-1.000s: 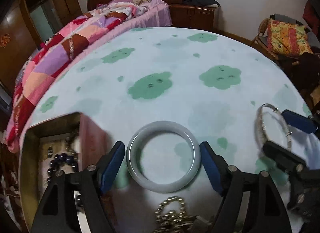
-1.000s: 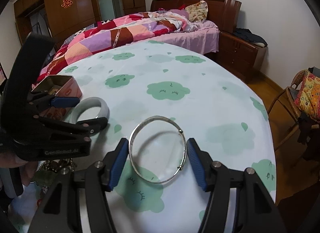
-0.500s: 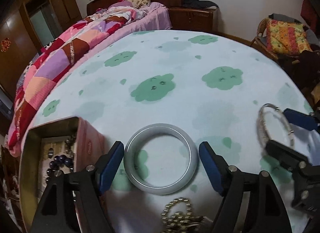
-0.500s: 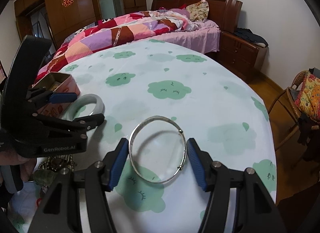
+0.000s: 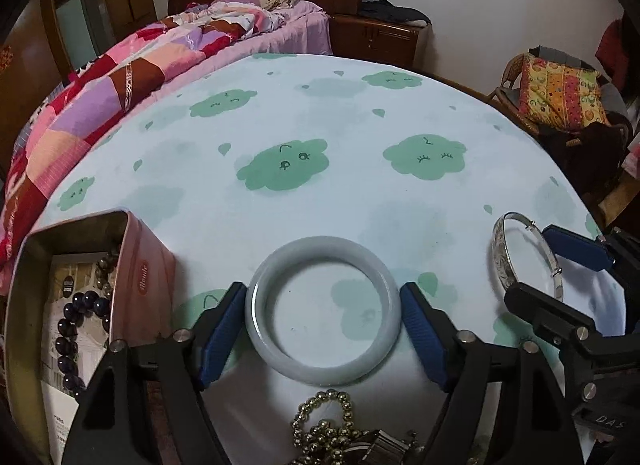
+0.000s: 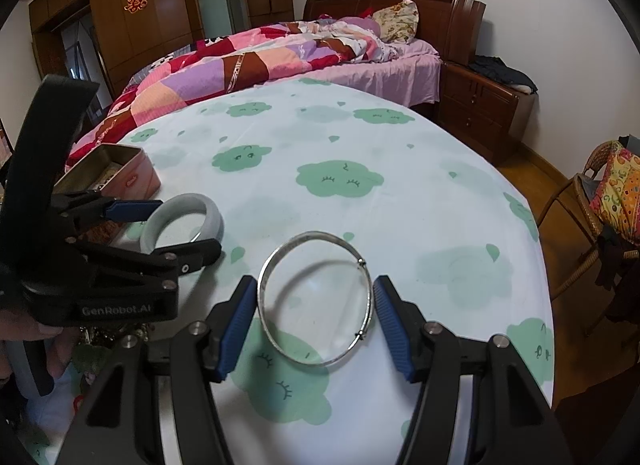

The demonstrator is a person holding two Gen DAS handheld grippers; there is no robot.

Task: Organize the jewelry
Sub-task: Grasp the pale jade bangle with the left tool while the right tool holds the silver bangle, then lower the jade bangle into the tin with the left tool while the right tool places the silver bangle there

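Observation:
A pale jade bangle sits between the blue pads of my left gripper, which is shut on its two sides. The right wrist view shows that bangle tilted in the left gripper next to a pink tin. My right gripper is shut on a thin silver bangle, held just above the cloth with its shadow under it. In the left wrist view the silver bangle and the right gripper are at the right edge.
The open pink tin at the left holds dark beaded bracelets and a card. A heap of gold beads lies under the left gripper. The round table has a cloud-print cloth. A bed lies behind, a wicker chair to the right.
The left gripper has tilted a little with the jade bangle in it, so the tin shows more fully. The right gripper and the silver bangle have not moved.

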